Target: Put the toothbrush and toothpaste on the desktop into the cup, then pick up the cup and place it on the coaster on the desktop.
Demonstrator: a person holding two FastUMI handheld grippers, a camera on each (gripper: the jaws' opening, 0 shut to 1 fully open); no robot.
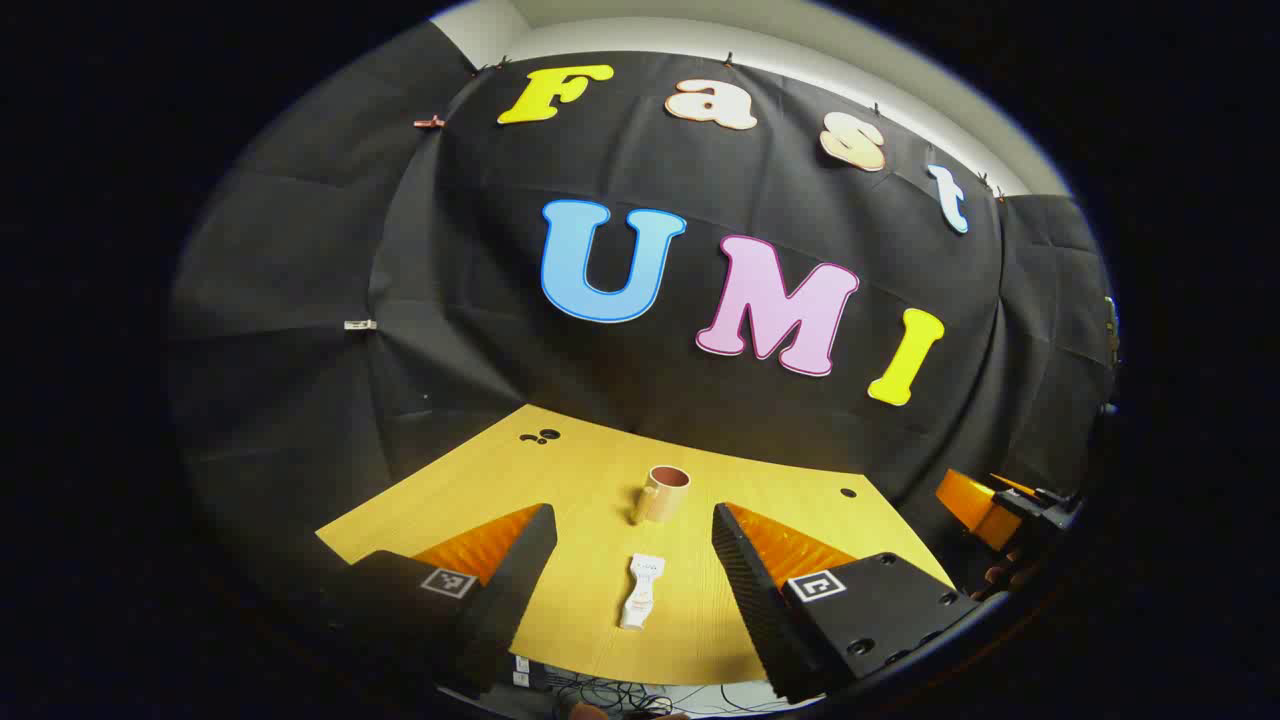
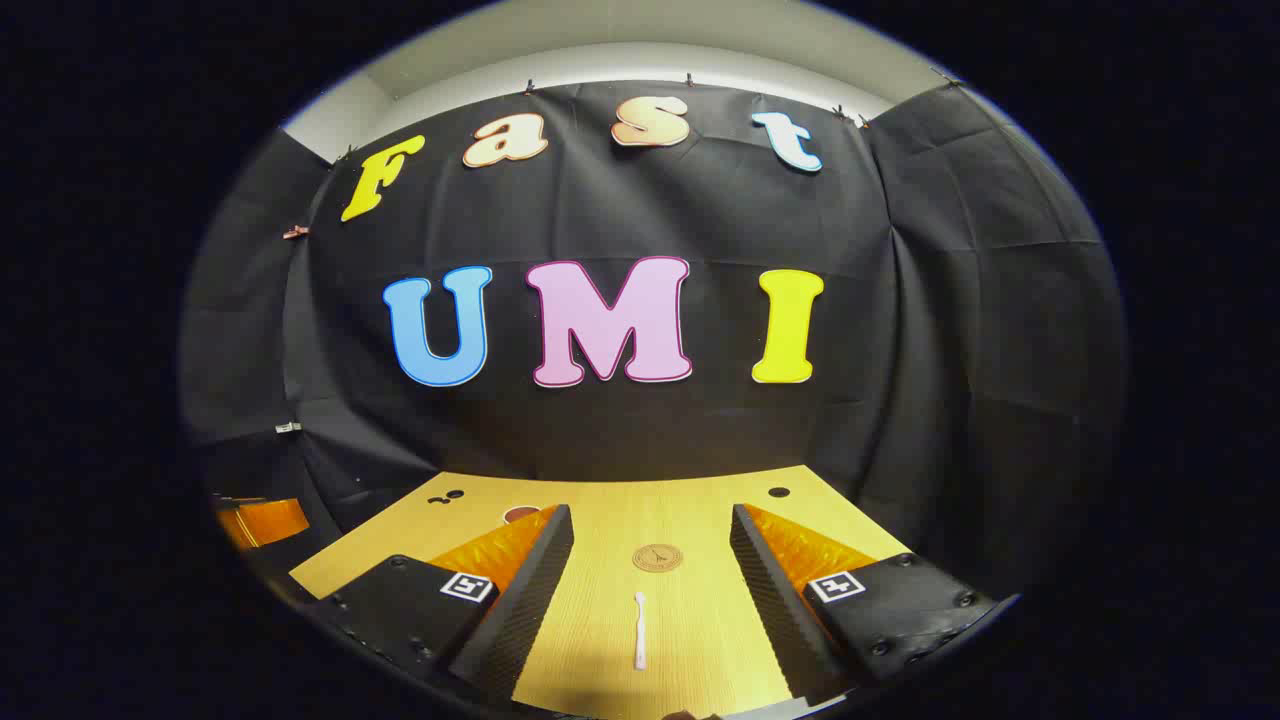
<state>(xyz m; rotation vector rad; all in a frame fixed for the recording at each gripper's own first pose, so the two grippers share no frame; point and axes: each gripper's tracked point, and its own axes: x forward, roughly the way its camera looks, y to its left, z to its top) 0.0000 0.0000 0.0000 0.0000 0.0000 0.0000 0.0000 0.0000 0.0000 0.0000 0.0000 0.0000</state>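
- Left gripper view: nearest to us, the left gripper (image 1: 633, 560) has its jaws spread wide with nothing between the fingers, and hovers over the yellow wooden desktop (image 1: 590, 480).
- In the gap between those fingers we see the white toothpaste tube (image 1: 640, 591) lying flat on the desktop, its long axis running from 6 toward 12 o'clock.
- Just beyond the tube, toward 12 o'clock, the tan cup (image 1: 664, 492) stands upright with its mouth open upward and its handle turned toward 9 o'clock; tube and cup are apart.
- At 3 o'clock, off the desktop's edge, we see part of the other gripper.
- Right gripper view: the right gripper (image 2: 650, 575) is likewise wide open, gripping nothing.
- Between its fingers the white toothbrush (image 2: 640, 630) lies flat on the desktop, pointing toward 12 o'clock.
- Past the toothbrush, at 12 o'clock from it, we see the round brown coaster (image 2: 657, 558), bare and apart from the brush.
- At 10 o'clock, the cup's rim peeks from behind the left-hand finger.
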